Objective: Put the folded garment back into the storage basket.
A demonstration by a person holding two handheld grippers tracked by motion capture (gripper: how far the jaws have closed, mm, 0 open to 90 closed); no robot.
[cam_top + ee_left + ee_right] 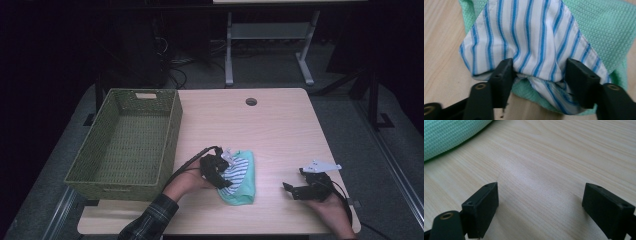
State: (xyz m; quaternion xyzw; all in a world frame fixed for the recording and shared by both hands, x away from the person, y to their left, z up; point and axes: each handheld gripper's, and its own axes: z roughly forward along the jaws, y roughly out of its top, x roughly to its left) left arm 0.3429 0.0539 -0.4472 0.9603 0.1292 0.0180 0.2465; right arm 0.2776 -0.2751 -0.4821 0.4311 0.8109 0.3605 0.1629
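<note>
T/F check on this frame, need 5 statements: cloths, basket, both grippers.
1. The left gripper has its jaws on either side of a bunch of the striped cloth. True.
2. The striped cloth lies on top of a green cloth. True.
3. The right gripper is shut on the green cloth. False: its jaws stand wide apart over bare table, with the green cloth off to one side.
4. The wicker basket holds the folded cloths. False: both cloths lie on the table beside it, and nothing can be seen inside the basket.
5. The basket stands on the left part of the table. True.
</note>
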